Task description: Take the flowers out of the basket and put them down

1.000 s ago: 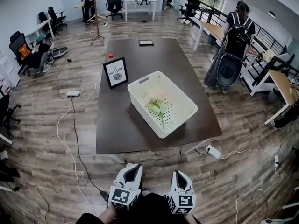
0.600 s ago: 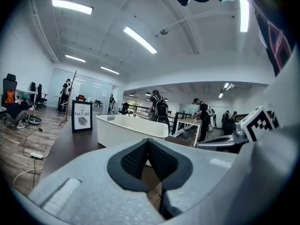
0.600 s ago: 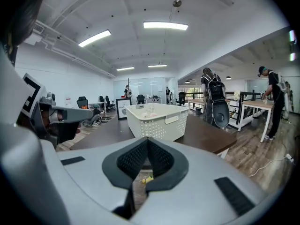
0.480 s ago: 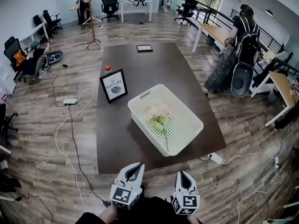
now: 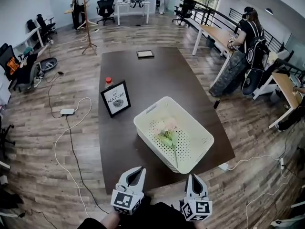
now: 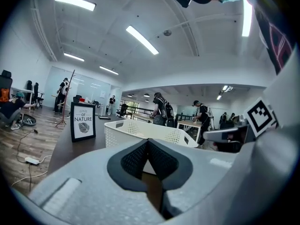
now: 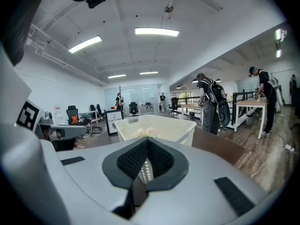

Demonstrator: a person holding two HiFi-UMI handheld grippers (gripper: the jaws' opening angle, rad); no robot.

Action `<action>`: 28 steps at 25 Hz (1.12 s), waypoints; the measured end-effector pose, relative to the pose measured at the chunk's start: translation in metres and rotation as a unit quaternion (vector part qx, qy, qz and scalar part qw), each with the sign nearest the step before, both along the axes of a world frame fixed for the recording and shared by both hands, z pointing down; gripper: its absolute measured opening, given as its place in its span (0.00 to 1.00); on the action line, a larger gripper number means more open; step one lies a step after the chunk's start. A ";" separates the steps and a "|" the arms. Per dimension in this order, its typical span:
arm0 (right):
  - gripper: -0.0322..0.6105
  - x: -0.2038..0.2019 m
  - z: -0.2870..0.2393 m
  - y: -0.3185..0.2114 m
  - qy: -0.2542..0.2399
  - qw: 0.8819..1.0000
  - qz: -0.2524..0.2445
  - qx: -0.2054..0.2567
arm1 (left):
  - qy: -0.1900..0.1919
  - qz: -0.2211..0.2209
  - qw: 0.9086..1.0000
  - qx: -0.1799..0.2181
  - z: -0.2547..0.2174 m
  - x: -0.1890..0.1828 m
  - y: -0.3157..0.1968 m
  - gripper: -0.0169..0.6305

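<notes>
Left gripper (image 5: 139, 169) is held low, short of the near edge of the bench (image 5: 157, 75); its fingers (image 6: 133, 158) are closed together with nothing between them. Right gripper (image 5: 196, 177) is alongside it, with fingers (image 7: 132, 161) likewise together and empty. A white perforated basket (image 5: 202, 149) stands askew on the near right part of the bench. The flowers (image 5: 165, 129) lie inside the basket, pale blooms toward the far side and the stem running toward the near corner. A framed sign (image 5: 116, 98) stands upright on the bench, left of the basket and apart from it.
</notes>
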State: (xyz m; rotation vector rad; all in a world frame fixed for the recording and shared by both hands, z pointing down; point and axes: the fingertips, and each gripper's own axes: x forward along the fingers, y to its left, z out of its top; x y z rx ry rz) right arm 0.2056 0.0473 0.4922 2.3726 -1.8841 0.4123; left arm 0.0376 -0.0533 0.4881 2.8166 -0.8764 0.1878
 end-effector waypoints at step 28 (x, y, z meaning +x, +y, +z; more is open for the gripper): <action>0.17 0.021 -0.024 -0.110 0.018 0.996 -0.052 -0.064 | -0.016 -0.044 0.999 -0.027 0.004 -0.010 -0.081 0.04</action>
